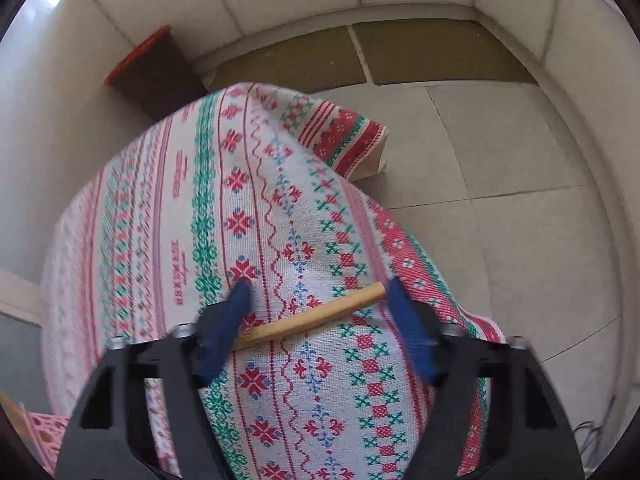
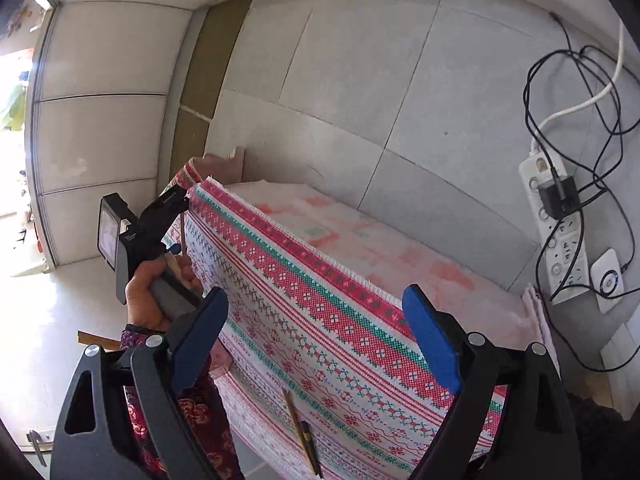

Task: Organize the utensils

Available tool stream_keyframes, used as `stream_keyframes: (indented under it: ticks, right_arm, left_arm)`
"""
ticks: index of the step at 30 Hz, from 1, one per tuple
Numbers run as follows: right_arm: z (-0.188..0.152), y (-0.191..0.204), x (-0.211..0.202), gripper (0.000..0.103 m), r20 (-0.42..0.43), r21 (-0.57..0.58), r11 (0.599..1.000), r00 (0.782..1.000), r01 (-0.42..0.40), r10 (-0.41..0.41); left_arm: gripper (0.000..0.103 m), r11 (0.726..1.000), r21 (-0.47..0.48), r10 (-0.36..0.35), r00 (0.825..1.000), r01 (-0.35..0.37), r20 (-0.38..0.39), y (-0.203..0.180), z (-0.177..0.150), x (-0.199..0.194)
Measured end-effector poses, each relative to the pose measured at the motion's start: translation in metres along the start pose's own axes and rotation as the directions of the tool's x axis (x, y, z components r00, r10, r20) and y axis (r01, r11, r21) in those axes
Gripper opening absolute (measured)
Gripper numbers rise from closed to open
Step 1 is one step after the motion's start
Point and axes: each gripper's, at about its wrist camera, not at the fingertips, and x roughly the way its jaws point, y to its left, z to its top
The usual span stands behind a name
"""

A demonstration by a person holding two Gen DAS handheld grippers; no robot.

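Observation:
In the left wrist view my left gripper [image 1: 318, 292] is open, its blue fingers on either side of a light wooden stick [image 1: 310, 316] that lies crosswise on the patterned tablecloth [image 1: 208, 208]. The stick touches neither pad clearly. In the right wrist view my right gripper [image 2: 316, 304] is open and empty above the cloth's red border [image 2: 320, 280]. A thin brown chopstick with a dark tip [image 2: 300, 432] lies on the cloth below it. The left gripper's body [image 2: 148, 232] shows at the left, held by a hand [image 2: 148, 288].
A pink perforated basket [image 1: 44, 436] shows at the lower left. A brown stool with a red rim [image 1: 152, 64] stands near the wall. A white power strip with black cables [image 2: 560, 232] lies on the tiled floor to the right. The cloth hangs over the table edges.

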Motion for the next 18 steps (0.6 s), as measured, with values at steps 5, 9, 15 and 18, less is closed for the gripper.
stream_keyframes:
  ticks: [5,9,15,18]
  right_arm:
    - [0.003,-0.006,-0.004,0.086,0.013,0.031,1.000,1.000,0.000,0.000]
    - [0.003,-0.006,-0.002,0.086,0.005,0.034,0.999,1.000,0.003,-0.003]
    - [0.002,-0.005,-0.003,0.086,0.002,0.032,0.999,1.000,-0.003,0.003]
    - [0.001,-0.002,-0.005,0.086,0.007,0.024,1.000,1.000,-0.006,0.006]
  left_arm:
    - [0.025,0.994,0.110,0.009,0.999,-0.014,0.047,-0.021,-0.005,-0.008]
    - [0.022,0.987,0.150,0.034,0.989,-0.056,0.145,-0.030,-0.024,-0.023]
    - [0.020,0.975,0.207,0.010,0.945,-0.082,0.326,-0.052,-0.055,-0.066]
    - [0.020,0.976,0.218,-0.097,0.923,0.015,0.373,-0.055,-0.065,-0.102]
